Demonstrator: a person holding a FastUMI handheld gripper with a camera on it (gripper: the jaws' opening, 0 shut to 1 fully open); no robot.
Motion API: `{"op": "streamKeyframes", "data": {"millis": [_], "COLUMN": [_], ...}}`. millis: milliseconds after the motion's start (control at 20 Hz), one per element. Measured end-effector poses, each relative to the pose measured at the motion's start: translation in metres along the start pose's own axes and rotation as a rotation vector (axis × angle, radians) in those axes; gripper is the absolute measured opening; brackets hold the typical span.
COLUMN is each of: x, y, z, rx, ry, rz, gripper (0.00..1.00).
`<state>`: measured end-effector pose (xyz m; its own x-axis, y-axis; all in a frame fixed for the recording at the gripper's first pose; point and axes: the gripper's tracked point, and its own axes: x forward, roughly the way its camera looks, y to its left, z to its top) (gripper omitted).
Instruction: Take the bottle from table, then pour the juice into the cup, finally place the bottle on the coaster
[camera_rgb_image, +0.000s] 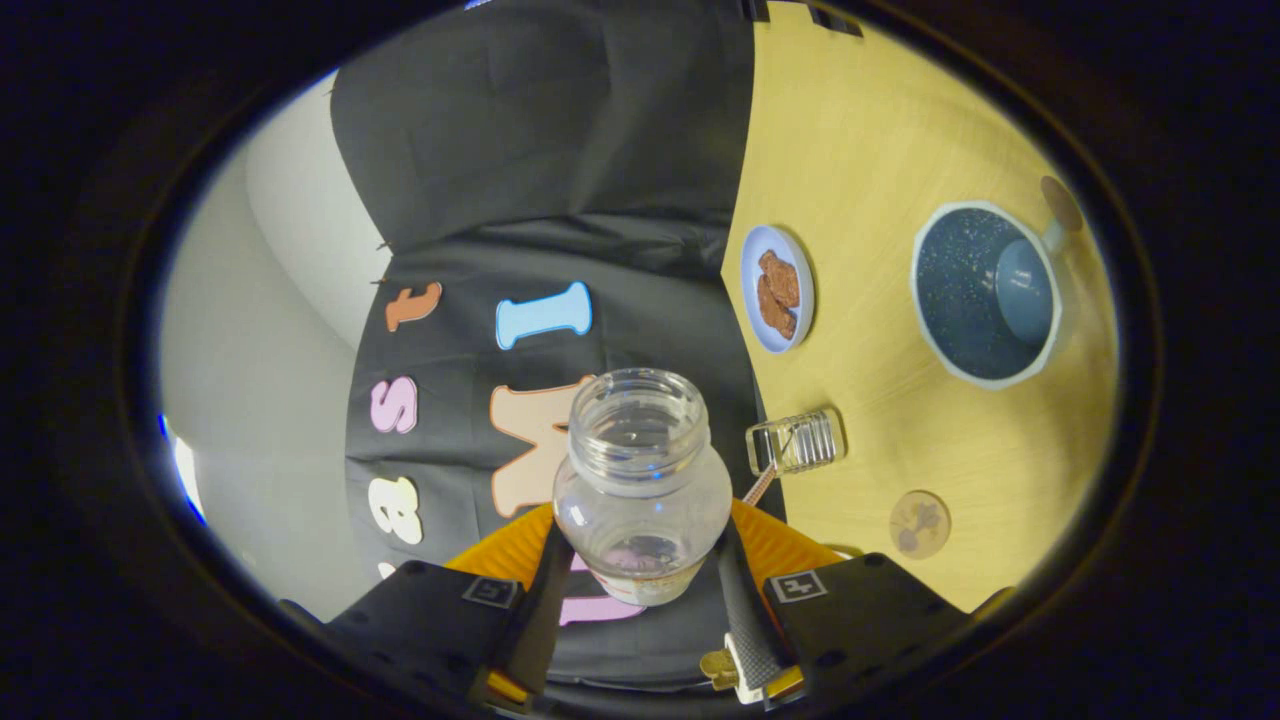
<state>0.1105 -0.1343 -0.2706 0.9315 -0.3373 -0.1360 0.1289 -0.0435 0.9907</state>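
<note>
Here the view is rolled sideways, so the pale yellow wooden bench (880, 130) stands to the right of the tongs (640, 585) and beyond them. On it, farthest off, lies a dark speckled round plate with a white rim (960, 290), and a grey-blue cup (1022, 292) rests on that plate. Nearer sits a small pale blue plate (777, 288) bearing brown biscuits (779, 291). The clear, uncapped glass bottle (640, 480) is clamped between the two fingers, its open mouth pointing ahead of them. Just to its right a small clear ribbed glass (797, 442) stands at the bench edge. A round cork coaster (919, 523) lies beside the right finger.
</note>
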Motion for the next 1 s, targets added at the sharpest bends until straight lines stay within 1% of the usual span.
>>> {"op": "streamKeyframes", "data": {"millis": [1000], "x": [0.0035], "y": [0.0083], "z": [0.0014], "rx": [0.09], "ry": [-0.019], "rz": [0.028], "gripper": [0.75]}}
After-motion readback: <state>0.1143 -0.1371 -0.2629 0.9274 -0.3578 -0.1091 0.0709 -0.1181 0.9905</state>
